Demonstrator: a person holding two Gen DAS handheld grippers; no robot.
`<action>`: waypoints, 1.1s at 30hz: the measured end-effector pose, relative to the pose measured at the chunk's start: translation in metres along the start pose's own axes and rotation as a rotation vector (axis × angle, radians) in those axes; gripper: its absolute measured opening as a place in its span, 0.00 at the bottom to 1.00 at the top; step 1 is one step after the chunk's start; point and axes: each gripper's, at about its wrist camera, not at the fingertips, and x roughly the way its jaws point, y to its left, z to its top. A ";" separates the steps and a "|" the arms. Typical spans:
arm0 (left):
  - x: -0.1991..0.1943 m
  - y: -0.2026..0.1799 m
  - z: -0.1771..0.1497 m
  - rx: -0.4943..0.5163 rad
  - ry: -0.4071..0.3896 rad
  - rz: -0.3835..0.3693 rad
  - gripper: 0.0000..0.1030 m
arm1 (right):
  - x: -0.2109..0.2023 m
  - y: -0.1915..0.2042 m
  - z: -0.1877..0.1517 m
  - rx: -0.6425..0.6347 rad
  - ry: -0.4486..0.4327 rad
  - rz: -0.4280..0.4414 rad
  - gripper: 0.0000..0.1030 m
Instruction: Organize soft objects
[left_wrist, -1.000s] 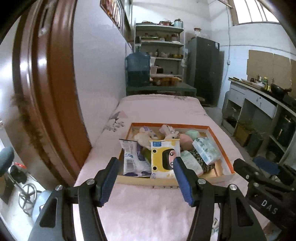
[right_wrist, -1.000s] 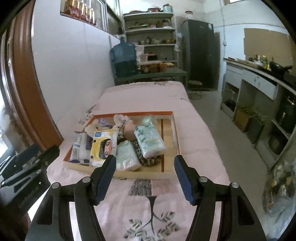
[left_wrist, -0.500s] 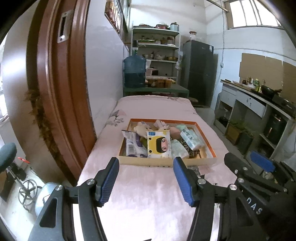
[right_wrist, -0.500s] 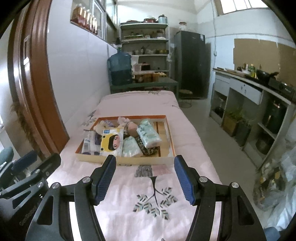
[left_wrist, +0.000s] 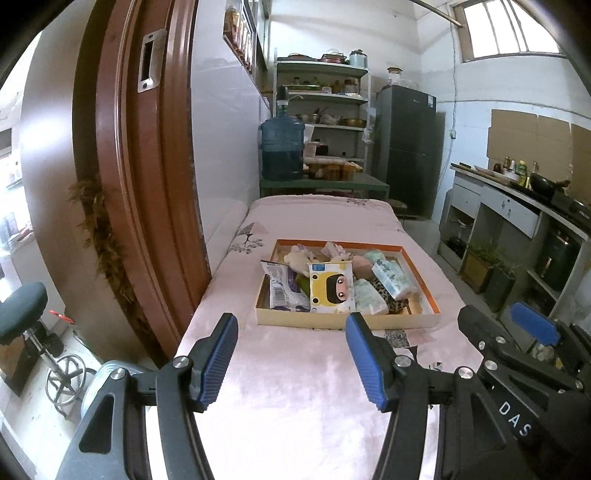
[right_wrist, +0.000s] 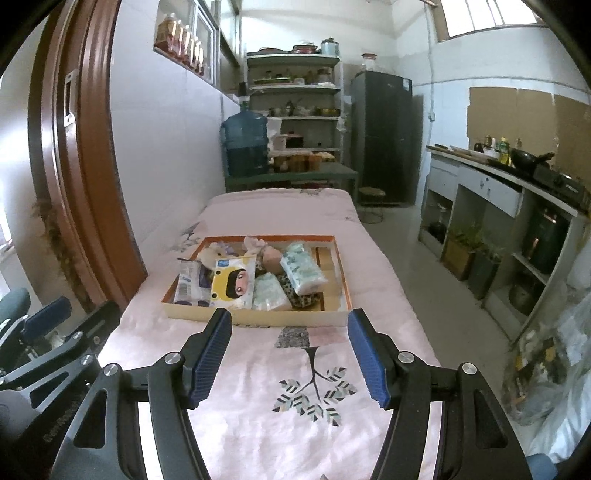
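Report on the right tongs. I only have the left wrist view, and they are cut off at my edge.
Observer: The right tongs are open with nothing between the pads. They hover over the pink cover, short of the tray.
Operator: Tell me what lies between them and the tray.
Observer: Only a tree print with leaves, woven into the cover. No loose item is there.
Operator: Check the floor on that side.
Observer: A heap of plastic bags lies on the floor to the right of the cover, near the right wrist view's right edge.
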 end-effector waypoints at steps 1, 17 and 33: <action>0.000 0.000 0.000 0.001 0.000 -0.001 0.59 | 0.000 0.000 0.000 0.000 0.002 0.002 0.65; 0.002 0.002 -0.002 -0.002 0.004 0.001 0.59 | 0.002 0.004 0.001 0.000 0.013 0.010 0.65; 0.002 0.002 -0.002 -0.001 0.004 -0.001 0.59 | 0.004 0.004 0.001 0.000 0.015 0.014 0.65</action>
